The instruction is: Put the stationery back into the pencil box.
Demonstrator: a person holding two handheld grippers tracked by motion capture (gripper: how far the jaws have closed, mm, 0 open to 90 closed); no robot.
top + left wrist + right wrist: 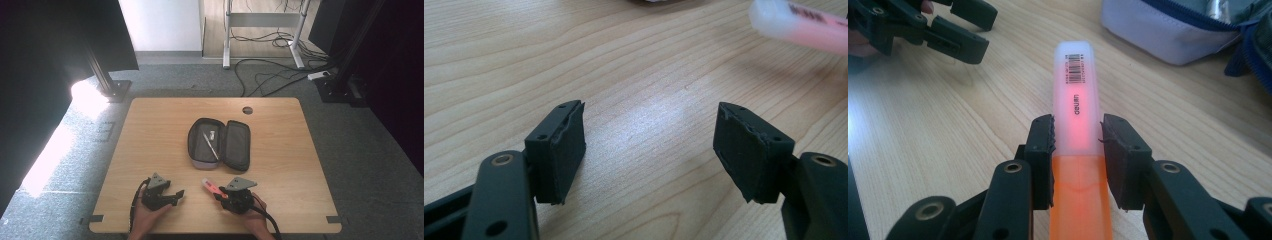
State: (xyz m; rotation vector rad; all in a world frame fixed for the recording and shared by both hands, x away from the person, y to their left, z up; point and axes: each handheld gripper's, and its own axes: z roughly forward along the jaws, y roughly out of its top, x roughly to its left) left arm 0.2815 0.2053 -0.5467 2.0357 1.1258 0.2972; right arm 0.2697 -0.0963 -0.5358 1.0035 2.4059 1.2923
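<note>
Gripping: your right tongs (pixel 1077 145) are closed on an orange highlighter (pixel 1078 130), the flat black pads pressing its two long sides just where the frosted cap meets the orange barrel.
Highlighter shape: a flat, rounded-edge plastic stick; the translucent cap glows pink and carries a barcode and small print near its far end.
Highlighter place: it sticks out ahead of your right tongs (pixel 223 192) over the near part of the table (pixel 150 130), cap end pointing toward the pencil case; in the high view it is the pink-orange bar (pixel 212 187). You cannot tell whether it touches the wood.
Left tongs: your left tongs (pixel 649 145) stand open with nothing between them, bare wood showing in the gap; the pads are matte black blocks with slightly ragged edges.
Left tongs place: they sit low over the near-left part of the table (pixel 175 195), jaws pointing toward the highlighter, whose cap shows blurred at the upper right of the left gripper view (pixel 799 25).
Pencil case: a soft fabric pencil case (pixel 220 144) lies unzipped and spread flat at the middle of the table, dark outside, pale grey lining, blue zip edge (pixel 1168 30).
Inside the case: a slim silvery pen (pixel 210 145) lies slantwise in the left half.
Table: light wood grain, smooth, rounded corners, with a round cable hole (pixel 247 110) near the far edge.
</note>
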